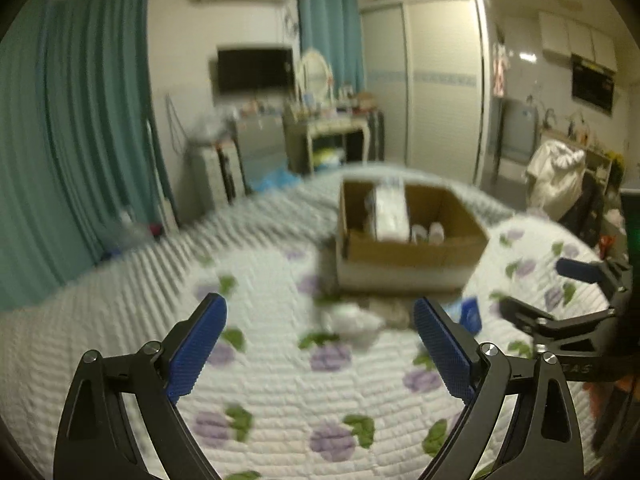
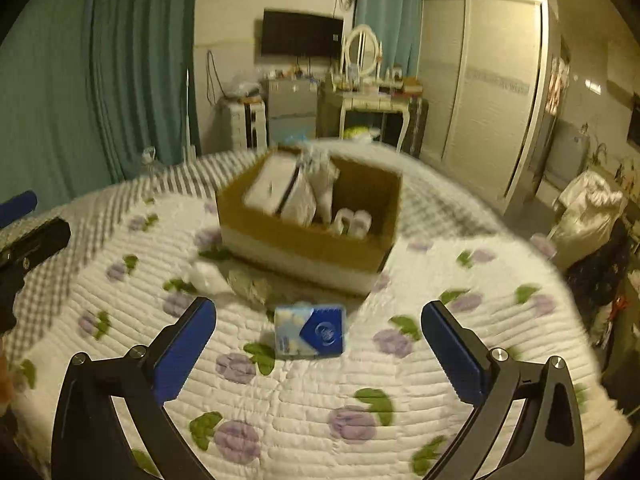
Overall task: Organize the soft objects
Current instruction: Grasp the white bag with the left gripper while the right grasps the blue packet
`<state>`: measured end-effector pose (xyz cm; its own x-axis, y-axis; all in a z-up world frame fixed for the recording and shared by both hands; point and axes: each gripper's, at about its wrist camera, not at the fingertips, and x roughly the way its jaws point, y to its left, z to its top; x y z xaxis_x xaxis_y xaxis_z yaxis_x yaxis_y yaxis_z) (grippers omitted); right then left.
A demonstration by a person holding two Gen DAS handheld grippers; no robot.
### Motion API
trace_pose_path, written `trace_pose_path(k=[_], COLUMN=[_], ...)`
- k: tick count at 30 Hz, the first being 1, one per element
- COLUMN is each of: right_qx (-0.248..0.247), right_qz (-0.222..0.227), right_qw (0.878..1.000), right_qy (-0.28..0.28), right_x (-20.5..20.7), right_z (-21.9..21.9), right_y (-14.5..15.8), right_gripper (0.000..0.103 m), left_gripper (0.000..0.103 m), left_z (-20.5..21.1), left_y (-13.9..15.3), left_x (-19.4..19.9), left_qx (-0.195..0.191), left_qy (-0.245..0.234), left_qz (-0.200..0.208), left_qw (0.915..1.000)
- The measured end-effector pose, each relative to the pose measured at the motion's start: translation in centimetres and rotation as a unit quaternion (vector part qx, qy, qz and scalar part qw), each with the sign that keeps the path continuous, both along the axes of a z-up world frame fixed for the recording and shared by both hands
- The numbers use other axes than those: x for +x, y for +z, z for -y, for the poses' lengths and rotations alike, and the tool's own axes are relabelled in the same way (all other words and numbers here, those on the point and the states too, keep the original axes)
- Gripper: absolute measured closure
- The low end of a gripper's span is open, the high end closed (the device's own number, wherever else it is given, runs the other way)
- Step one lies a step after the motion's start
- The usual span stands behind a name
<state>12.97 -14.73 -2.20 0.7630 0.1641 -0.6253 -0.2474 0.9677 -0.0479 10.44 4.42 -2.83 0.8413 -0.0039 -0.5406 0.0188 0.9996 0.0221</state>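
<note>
A cardboard box (image 1: 416, 254) (image 2: 320, 246) sits on the flowered quilt and holds white soft packs and rolls (image 1: 390, 212) (image 2: 294, 196). In front of it lie a white crumpled item (image 1: 352, 322) (image 2: 208, 276), a grey one (image 2: 250, 286) and a blue tissue pack (image 2: 310, 332) (image 1: 470, 314). My left gripper (image 1: 320, 322) is open and empty, above the white item. My right gripper (image 2: 319, 322) is open and empty, its jaws either side of the blue pack, apart from it. The right gripper also shows at the right edge of the left wrist view (image 1: 532, 294).
The quilted bed (image 2: 320, 400) fills the foreground of both views. Teal curtains (image 1: 80, 120), a dressing table (image 2: 372, 100), a wall TV (image 2: 302, 34) and a wardrobe (image 2: 488, 80) stand behind. A white bag (image 1: 556, 176) sits on a chair at the right.
</note>
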Motion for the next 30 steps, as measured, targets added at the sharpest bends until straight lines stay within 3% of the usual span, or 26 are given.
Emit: trace_pose_path(k=[3, 10, 13, 15, 20, 24, 25, 28, 30], right_qx=[0.000, -0.001, 0.015, 0.016, 0.033, 0.038, 0.037, 0.039, 0.042], right_qz=[-0.029, -0.064, -0.085, -0.088, -0.067, -0.046, -0.044, -0.038, -0.038], right_qw=[1.000, 0.998, 0.996, 0.996, 0.997, 0.998, 0.998, 0.998, 0.998], right_qy=[-0.003, -0.016, -0.016, -0.021, -0.025, -0.036, -0.036, -0.038, -0.039], right_x=[2.5, 5.5, 6.7, 7.3, 7.9, 8.5, 8.6, 8.9, 9.1], right_z=[-1.0, -1.6, -1.3, -1.3, -0.6, -0.2, -0.3, -0.4, -0.3], right_y=[-4.0, -9.4, -11.0, -11.4, -10.9, -10.1, -10.1, -10.3, -10.6], right_gripper=[0.000, 0.006, 0.018, 0.031, 0.036, 0.036, 0.036, 0.036, 0.036], left_gripper=[0.007, 0.008, 0.008, 0.009, 0.009, 0.009, 0.014, 0.016, 0.027], left_z=[-0.1, 0.5, 0.5, 0.6, 0.9, 0.8, 0.9, 1.0, 1.0], left_y=[-3.3, -8.7, -9.6, -10.2, -11.1, -11.8, -11.9, -12.5, -12.9], left_x=[1.9, 4.8, 5.7, 6.6, 8.6, 10.2, 10.5, 11.6, 12.1], left_qx=[-0.013, 0.009, 0.004, 0.004, 0.016, 0.004, 0.003, 0.002, -0.006], left_qy=[-0.003, -0.013, -0.017, -0.022, -0.023, -0.021, -0.022, -0.023, -0.030], left_qz=[-0.027, -0.069, -0.082, -0.088, -0.093, -0.095, -0.094, -0.096, -0.099], left_qw=[0.9995, 0.9975, 0.9965, 0.9959, 0.9953, 0.9952, 0.9953, 0.9951, 0.9946])
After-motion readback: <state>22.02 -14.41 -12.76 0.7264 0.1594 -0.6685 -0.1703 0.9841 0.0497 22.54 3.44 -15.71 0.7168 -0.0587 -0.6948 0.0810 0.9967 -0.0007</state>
